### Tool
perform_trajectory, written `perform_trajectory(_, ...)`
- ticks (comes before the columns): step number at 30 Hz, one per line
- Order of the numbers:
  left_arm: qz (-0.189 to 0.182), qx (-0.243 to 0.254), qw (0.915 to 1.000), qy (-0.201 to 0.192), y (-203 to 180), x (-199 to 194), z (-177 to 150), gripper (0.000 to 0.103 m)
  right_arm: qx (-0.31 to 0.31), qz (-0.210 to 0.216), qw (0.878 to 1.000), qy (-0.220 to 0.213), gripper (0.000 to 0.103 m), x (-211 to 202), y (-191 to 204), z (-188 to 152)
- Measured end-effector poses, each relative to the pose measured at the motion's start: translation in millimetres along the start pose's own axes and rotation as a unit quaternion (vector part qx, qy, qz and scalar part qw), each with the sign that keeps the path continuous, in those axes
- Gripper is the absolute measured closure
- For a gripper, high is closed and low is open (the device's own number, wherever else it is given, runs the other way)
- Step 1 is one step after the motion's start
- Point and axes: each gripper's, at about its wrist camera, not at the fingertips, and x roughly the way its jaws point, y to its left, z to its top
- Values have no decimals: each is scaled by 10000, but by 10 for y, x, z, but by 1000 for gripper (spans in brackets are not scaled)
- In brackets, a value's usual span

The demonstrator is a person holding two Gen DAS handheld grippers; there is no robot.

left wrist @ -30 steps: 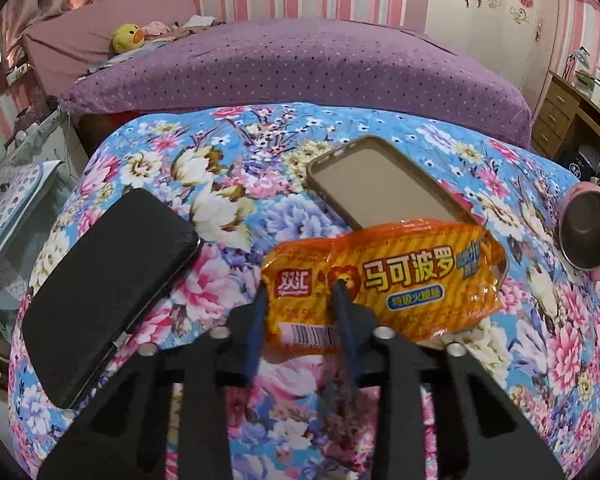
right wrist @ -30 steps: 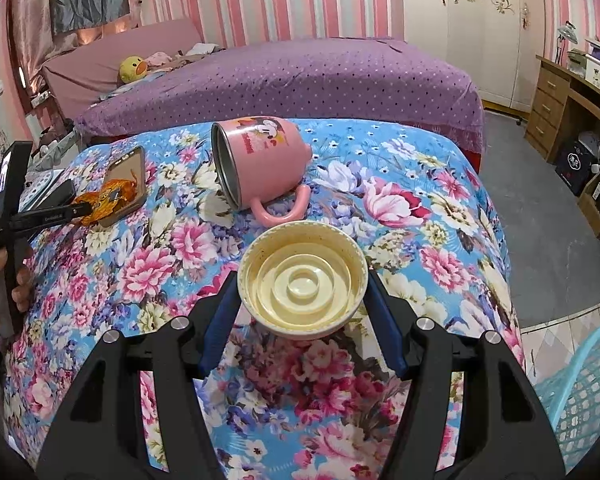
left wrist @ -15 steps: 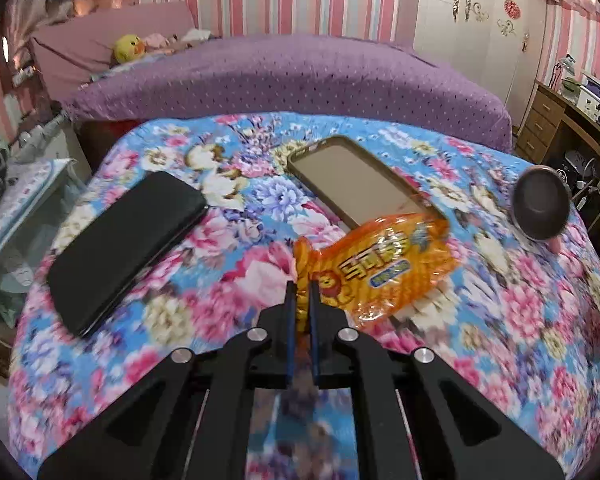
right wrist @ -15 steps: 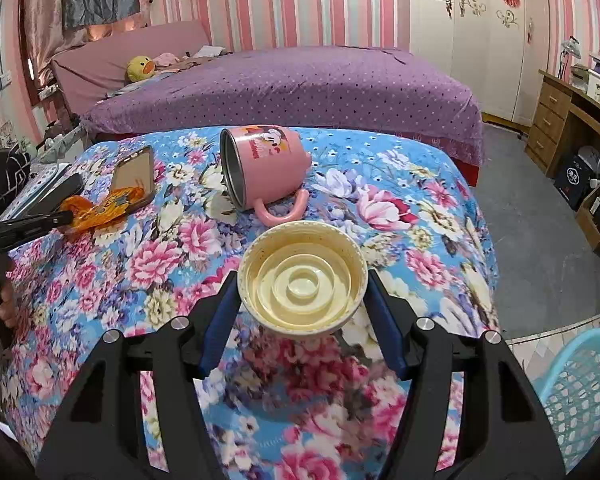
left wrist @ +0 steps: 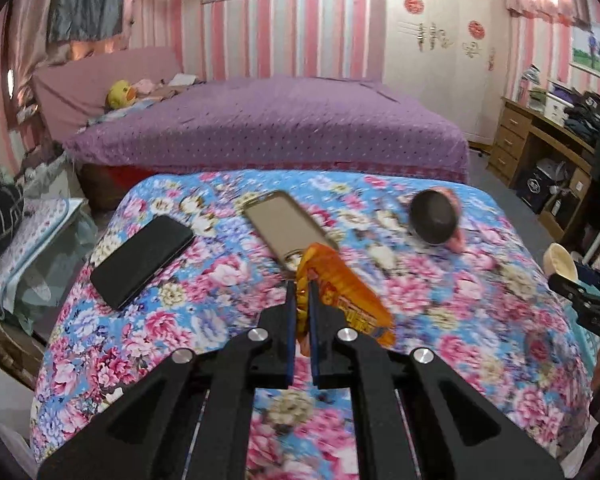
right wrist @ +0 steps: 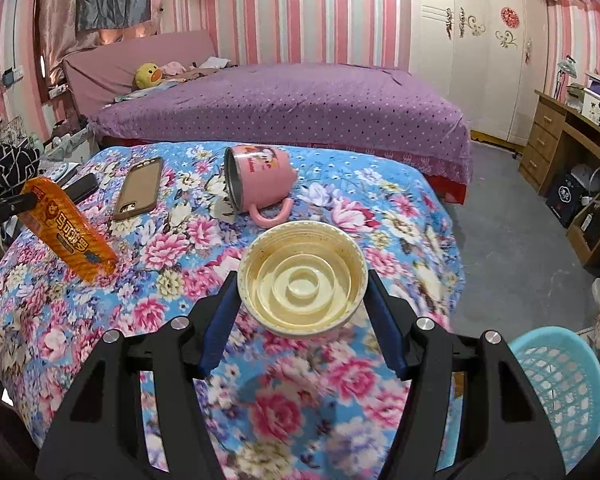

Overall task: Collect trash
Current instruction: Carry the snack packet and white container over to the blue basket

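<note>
The left gripper (left wrist: 302, 304) is clamped on one end of a crinkled, glossy orange plastic snack wrapper (right wrist: 70, 230), lifted clear of the flowered blue-and-pink quilted table cover (right wrist: 172, 248); its long axis slants down and away from the jaws. The right gripper (right wrist: 302, 308) grips a shallow, round cream plastic lid (right wrist: 303, 278), ridged in concentric rings, hollow side facing the camera. A smooth pink metal mug (right wrist: 260, 176) lies on its side. A perforated turquoise plastic basket (right wrist: 556, 392) stands beside the table.
</note>
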Motion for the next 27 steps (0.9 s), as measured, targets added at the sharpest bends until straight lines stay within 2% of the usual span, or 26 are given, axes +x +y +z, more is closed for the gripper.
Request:
perform_trajectory(8,-43,288,9996,-48,-464,-180,33,97,215,-135,9996,-97,41,-214,-294,-73)
perform_trajectory(17,-96,485,9987,-108,-895,-209,52,97,269,-297,9991,-168,41,-458,-565,-168)
perform_trajectory(27,-515,694,9960,-215,-1617,-271,184,97,564,-803,9949,-232,41,-865,-1192,-388)
